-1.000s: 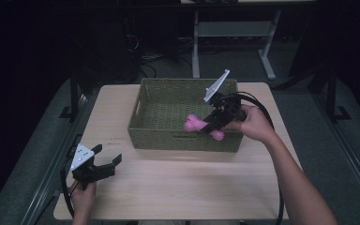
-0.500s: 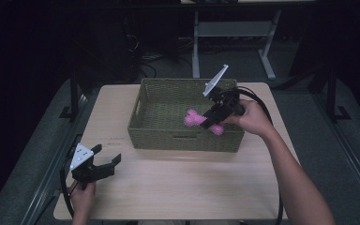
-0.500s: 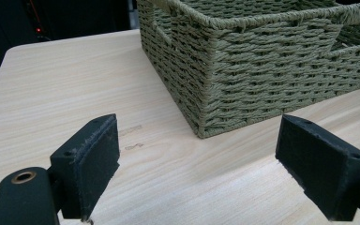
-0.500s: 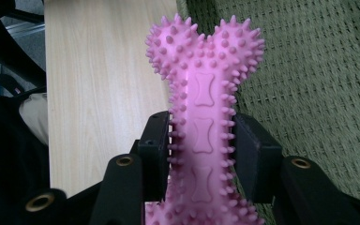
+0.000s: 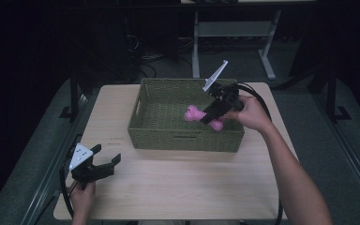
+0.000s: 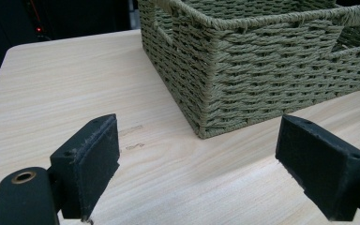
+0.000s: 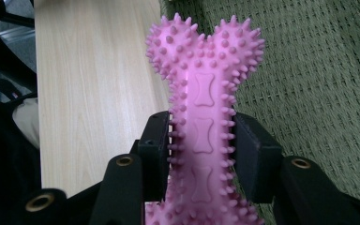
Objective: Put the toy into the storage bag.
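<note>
A pink spiky bone-shaped toy [image 5: 195,114] [image 7: 201,108] hangs over the inside of the green woven basket [image 5: 159,136], with my right gripper [image 5: 212,115] [image 7: 201,154] shut on its shaft. The toy's knobbed end points toward the basket's left side in the high view. My left gripper [image 5: 107,161] [image 6: 197,159] rests open near the table's front left corner, nothing between its jaws. In the left gripper view the basket [image 6: 262,70] stands a short way ahead and to the right.
The light wooden table [image 5: 192,187] carries the basket at its back middle. Black cables trail from both grippers. Metal table legs [image 5: 234,33] stand on the dark floor behind the table.
My right gripper has carried the pink toy a little farther over the basket, away from its front wall. The left gripper has stayed where it was.
</note>
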{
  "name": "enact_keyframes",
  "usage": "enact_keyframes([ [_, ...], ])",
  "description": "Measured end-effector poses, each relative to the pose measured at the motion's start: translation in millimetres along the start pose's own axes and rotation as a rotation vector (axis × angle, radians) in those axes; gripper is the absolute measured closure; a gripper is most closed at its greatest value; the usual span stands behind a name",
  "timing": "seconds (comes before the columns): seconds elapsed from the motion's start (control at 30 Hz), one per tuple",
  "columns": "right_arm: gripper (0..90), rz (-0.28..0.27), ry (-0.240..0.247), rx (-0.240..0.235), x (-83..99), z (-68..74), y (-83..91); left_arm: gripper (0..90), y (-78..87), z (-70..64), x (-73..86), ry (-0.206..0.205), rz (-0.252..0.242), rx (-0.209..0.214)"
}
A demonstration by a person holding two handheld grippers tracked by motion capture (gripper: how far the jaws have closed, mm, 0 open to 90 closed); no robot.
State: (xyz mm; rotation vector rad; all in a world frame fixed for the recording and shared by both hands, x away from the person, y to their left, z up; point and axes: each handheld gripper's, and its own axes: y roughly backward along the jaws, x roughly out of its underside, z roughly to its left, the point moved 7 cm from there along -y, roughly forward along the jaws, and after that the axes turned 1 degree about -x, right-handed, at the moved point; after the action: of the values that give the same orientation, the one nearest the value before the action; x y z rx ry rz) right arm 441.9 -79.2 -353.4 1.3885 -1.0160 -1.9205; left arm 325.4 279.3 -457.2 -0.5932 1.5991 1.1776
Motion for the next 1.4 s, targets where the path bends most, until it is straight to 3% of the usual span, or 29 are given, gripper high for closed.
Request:
enact_keyframes([
  [0.77, 58.1, 0.012, -0.054, 0.005, 8.7, -22.0, -7.3, 13.3, 0.4, 0.2, 0.0, 0.004, -0.002, 0.001],
  [1.4, 58.1, 0.034, -0.091, 0.002, 12.6, -38.8, -23.8, 13.3, 1.4, 1.1, 0.1, 0.007, 0.0, 0.003],
])
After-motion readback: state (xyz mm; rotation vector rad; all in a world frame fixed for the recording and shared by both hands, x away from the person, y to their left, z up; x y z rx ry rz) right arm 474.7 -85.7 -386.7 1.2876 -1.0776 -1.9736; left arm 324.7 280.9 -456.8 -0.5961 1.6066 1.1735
